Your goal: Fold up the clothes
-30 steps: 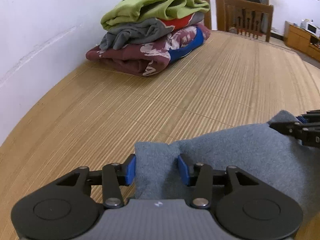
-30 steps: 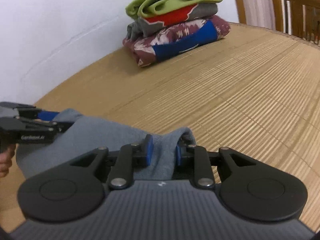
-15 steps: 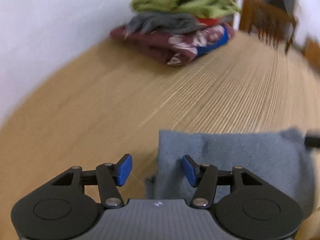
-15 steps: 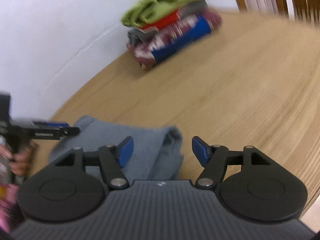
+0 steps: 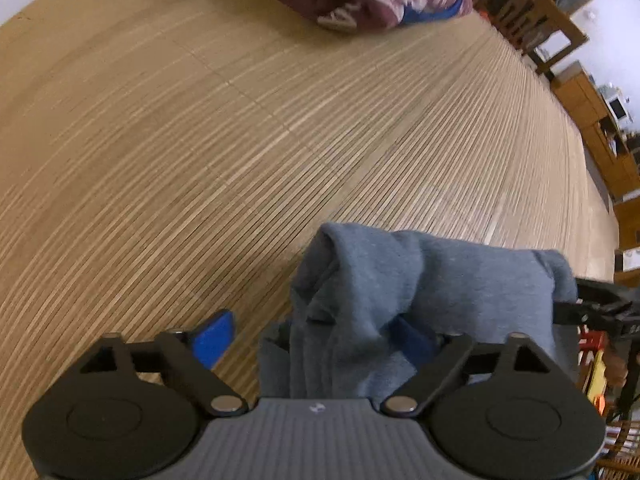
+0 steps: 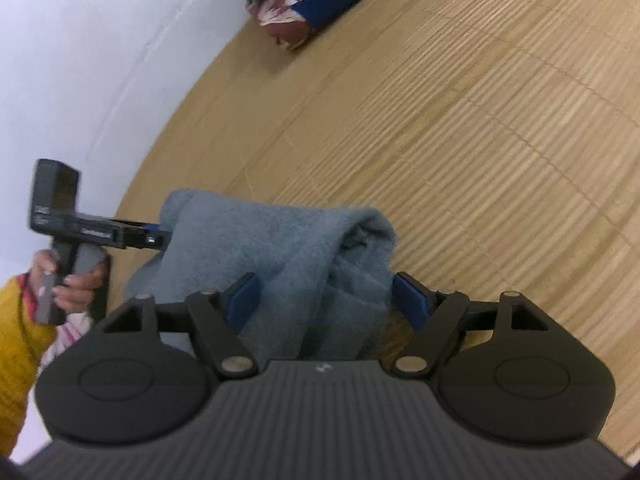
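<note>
On the mat, left edge: a white wall [image 6: 80, 60] runs beside the woven bamboo mat [image 5: 200, 140], which covers the whole surface under the clothes.
Left hand: seen from the right wrist, a hand [image 6: 70, 284] in a mustard-yellow sleeve [image 6: 16, 340] grips the handle of the left gripper [image 5: 316, 334].
Left gripper: jaws have just been opening and stand spread wide; the left blue pad [image 5: 212, 338] sits clear over bare mat, the right pad is half buried under a fold of cloth, nothing pinched.
Grey garment: a blue-grey fleecy garment [image 5: 420, 300] lies bunched in soft rolls at the near edge of the mat, spanning from one gripper to the other, its ends rumpled and thick.
Right gripper: the right gripper [image 6: 326, 300] has also just been opening; its pads flank the cloth's right end loosely, with a gap showing on the right side.
Folded stack: a stack of folded clothes [image 6: 304, 8], maroon-patterned and blue at the bottom, rests far back by the wall, well apart from the grey garment.
Far right: wooden chairs [image 5: 528, 28] and a cabinet [image 5: 600, 128] stand beyond the mat.
</note>
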A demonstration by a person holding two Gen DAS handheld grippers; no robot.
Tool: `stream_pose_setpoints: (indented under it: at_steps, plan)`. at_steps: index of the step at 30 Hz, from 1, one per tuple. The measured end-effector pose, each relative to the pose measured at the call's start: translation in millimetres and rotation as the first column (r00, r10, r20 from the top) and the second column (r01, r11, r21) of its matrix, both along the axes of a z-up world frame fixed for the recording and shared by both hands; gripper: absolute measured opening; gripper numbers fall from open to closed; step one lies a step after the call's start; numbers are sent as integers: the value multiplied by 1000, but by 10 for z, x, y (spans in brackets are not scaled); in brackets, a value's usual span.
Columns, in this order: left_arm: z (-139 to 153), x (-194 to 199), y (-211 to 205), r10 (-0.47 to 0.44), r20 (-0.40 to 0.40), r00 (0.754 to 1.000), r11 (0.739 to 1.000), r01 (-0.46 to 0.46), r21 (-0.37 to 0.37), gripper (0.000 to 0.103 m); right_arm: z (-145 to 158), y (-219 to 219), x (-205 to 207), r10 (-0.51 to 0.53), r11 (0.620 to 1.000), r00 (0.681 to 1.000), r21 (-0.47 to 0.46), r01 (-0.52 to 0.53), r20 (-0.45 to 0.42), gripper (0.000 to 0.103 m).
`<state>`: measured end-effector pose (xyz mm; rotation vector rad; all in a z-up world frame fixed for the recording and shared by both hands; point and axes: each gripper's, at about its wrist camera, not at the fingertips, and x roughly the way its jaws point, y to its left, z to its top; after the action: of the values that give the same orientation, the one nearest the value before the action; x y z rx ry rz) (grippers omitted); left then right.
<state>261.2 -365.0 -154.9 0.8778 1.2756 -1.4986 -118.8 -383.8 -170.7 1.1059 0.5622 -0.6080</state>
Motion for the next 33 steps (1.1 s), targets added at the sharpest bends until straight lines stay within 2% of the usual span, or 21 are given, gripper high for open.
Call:
stream_pose_setpoints:
  at_steps: [3,4,5,7,8,11,13,14,15,16,17,18,19,21,22,24,27,28,30,31,33]
  plan:
    - [-62,13,-1,11,-56,998,1000,-11,5,90,-2,-47,69,34,999,999,-5,-34,4,77]
    - [-52,7,10,5,-71,997,1000,-5,-9,75,-9,-63,86,39,999,999,-6,-39,7,70]
    - [-49,23,32,17,-127,992,1000,-19,-12,58,-16,-79,102,44,999,999,-6,-44,11,67]
    - [-18,35,86,32,-160,987,999,-38,-33,48,-25,-116,108,42,999,999,-1,-42,34,52]
    - [3,39,117,39,-167,985,998,-48,-48,41,9,-106,71,39,999,998,-11,-39,47,49]
    - [196,163,212,64,-205,977,986,-94,-140,29,268,-152,79,52,988,996,-149,-41,72,37]
    - [426,206,296,37,-195,980,967,-85,-242,28,593,-185,122,91,952,992,-299,-61,89,34]
    - [571,207,358,8,-170,985,949,-61,-308,27,800,-145,183,138,903,989,-418,-100,62,34]
    - [715,208,421,-19,-144,989,927,-36,-373,27,1016,-40,276,198,808,980,-564,-169,-10,34]
    - [825,143,514,-64,-65,996,908,31,-417,27,1133,101,352,251,714,963,-653,-251,-96,34]
    - [931,70,610,-107,20,994,885,104,-453,27,1244,244,427,292,607,938,-722,-332,-187,34]
    - [953,-24,722,-145,107,984,874,178,-452,27,1354,386,502,318,486,906,-772,-410,-280,33]
    - [901,-99,829,-164,147,975,877,213,-431,27,1319,528,543,351,424,869,-768,-480,-349,33]
    - [664,-192,1026,-180,143,973,914,219,-343,27,1231,812,622,403,299,780,-736,-607,-480,33]
    - [530,-236,1134,-181,136,974,929,214,-300,27,1102,951,646,449,279,723,-686,-672,-525,34]
    - [295,-316,1355,-177,148,973,947,210,-245,27,832,1169,639,534,285,630,-582,-762,-564,34]
    - [92,-396,1617,-134,110,985,965,155,-212,29,590,1433,607,556,312,572,-486,-816,-604,39]
    - [79,-407,1661,-118,107,987,968,138,-210,29,563,1497,592,559,320,554,-455,-831,-617,38]
    - [99,-408,1739,-86,106,991,970,108,-218,30,643,1511,567,583,366,556,-419,-831,-593,39]
    - [117,-398,1780,-69,99,993,971,89,-221,30,734,1481,530,596,398,567,-405,-823,-569,40]
    - [181,-372,1850,-33,87,996,970,53,-236,30,924,1376,460,586,458,621,-420,-784,-520,40]
